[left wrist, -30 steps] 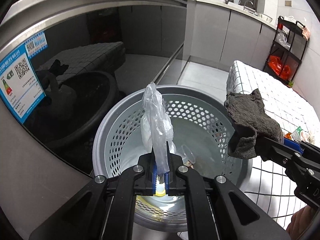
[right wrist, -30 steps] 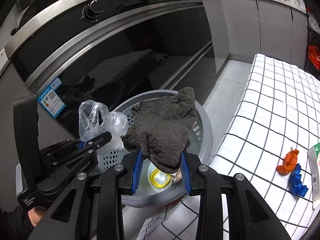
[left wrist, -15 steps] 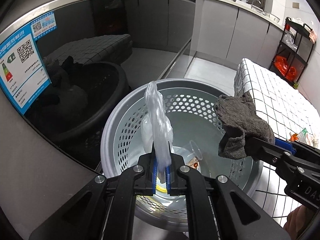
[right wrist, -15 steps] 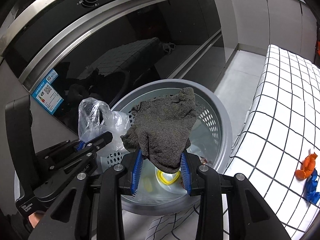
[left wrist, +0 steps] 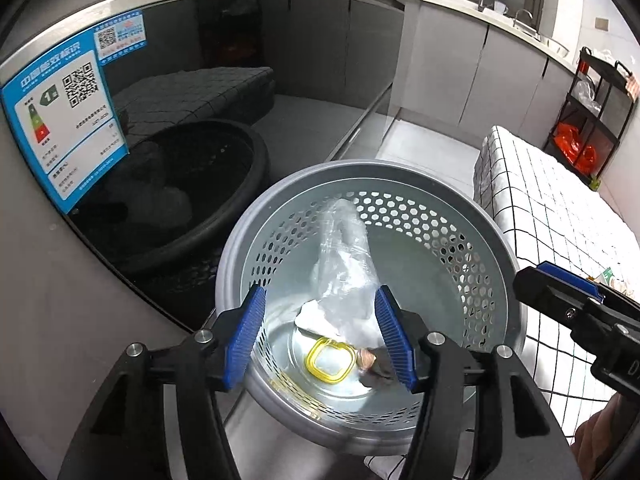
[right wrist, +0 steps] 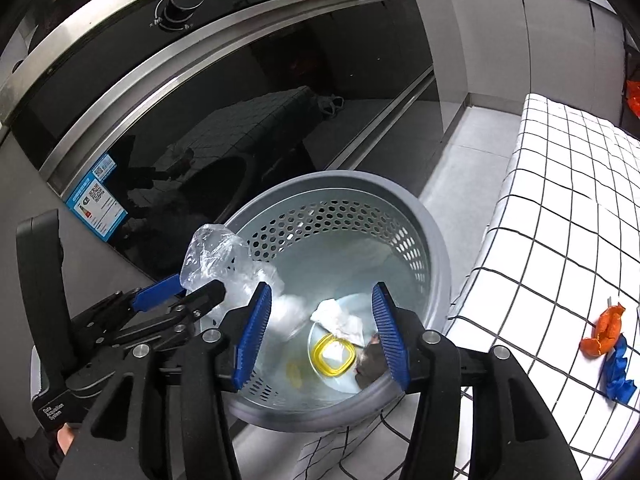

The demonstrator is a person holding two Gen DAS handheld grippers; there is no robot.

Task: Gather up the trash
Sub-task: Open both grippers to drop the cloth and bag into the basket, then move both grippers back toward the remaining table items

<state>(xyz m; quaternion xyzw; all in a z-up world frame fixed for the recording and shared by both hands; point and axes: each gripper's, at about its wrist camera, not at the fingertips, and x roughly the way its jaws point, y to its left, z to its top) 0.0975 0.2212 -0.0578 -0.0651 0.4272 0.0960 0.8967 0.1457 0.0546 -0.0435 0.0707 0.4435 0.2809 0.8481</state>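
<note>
two hand-held grippers point down into a round grey basket (left wrist: 496,248) with a perforated wall, standing on the floor beside a dark glass oven door (right wrist: 240,112).

the left gripper (left wrist: 320,332) has its blue pads spreading apart. a clear plastic bag (left wrist: 346,276) sits between them; it lies against the right-hand pad, and the pads are not pinching it. in the right wrist view the bag billows just above the left gripper's tips, over the basket's near rim.

the right gripper (right wrist: 322,330) is also spreading, with nothing between its blue pads; through the gap the basket floor shows.

on that floor lie a yellow square ring (right wrist: 334,354), a crumpled white tissue (right wrist: 338,316) touching it, and a dark grey cloth (right wrist: 370,366) near the right-hand pad, partly hidden.

right of the basket is a white cloth with black grid lines (right wrist: 568,216). on it, well apart from the basket, lie an orange scrap (right wrist: 604,330) and a blue scrap (right wrist: 620,376), side by side.
</note>
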